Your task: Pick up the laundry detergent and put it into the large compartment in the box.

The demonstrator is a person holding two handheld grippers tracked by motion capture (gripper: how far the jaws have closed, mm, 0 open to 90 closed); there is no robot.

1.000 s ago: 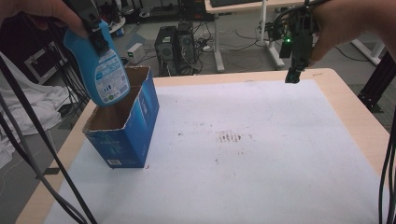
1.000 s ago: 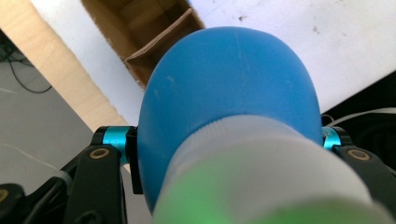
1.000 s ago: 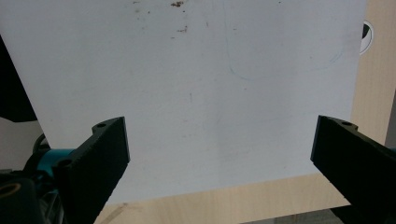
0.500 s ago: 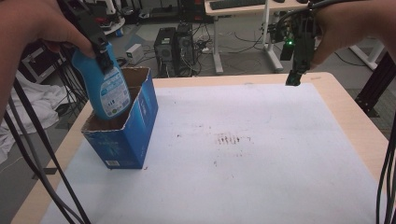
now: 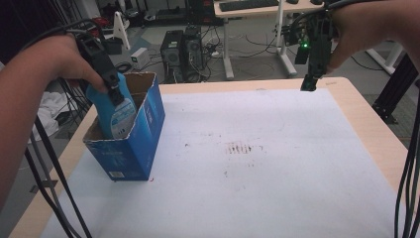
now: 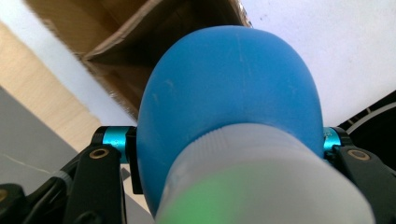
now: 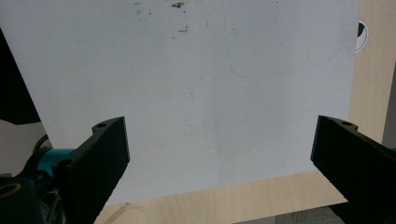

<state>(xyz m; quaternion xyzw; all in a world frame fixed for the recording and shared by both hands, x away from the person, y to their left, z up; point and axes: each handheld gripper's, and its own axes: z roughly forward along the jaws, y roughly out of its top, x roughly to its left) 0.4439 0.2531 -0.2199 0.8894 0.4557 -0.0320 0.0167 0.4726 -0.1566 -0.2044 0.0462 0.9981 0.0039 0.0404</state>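
Box (image 5: 133, 148): open-topped, blue, standing at the table's (image 5: 376, 134) left edge.
Bottle (image 5: 116, 115): blue, upright, lower half inside the box.
Left gripper (image 5: 115, 89): pinching the bottle's neck.
Right gripper (image 5: 308, 85): jaws spread, nothing between them, above the far right corner.

The bottle's (image 5: 116, 111) lower part is hidden inside the box (image 5: 130, 148), so whether it touches the bottom cannot be told. In the left gripper view its cap (image 6: 261, 186) is blurred and cut off by the bottom edge. Its label print is too small to read.
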